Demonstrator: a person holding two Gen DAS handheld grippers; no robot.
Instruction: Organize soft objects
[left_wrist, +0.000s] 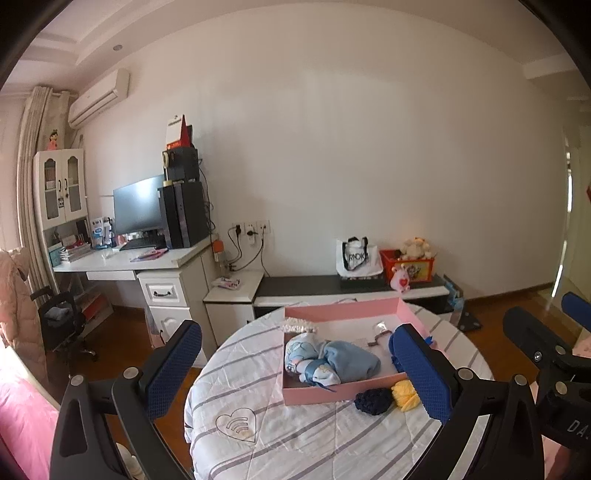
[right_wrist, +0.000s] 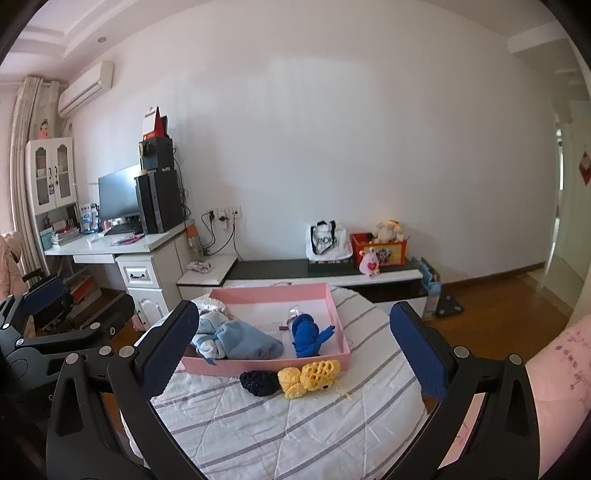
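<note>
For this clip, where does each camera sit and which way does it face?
Left wrist: rides the left tool, raised above the round table's near edge, facing the pink box and far wall; its own open blue-padded fingers frame the view, and the right tool shows at the right edge.
Right wrist: rides the right tool, same heading, set further right; the left tool shows at the left edge.
Shared: pink box, light blue doll, yellow crochet toy, desk.
</note>
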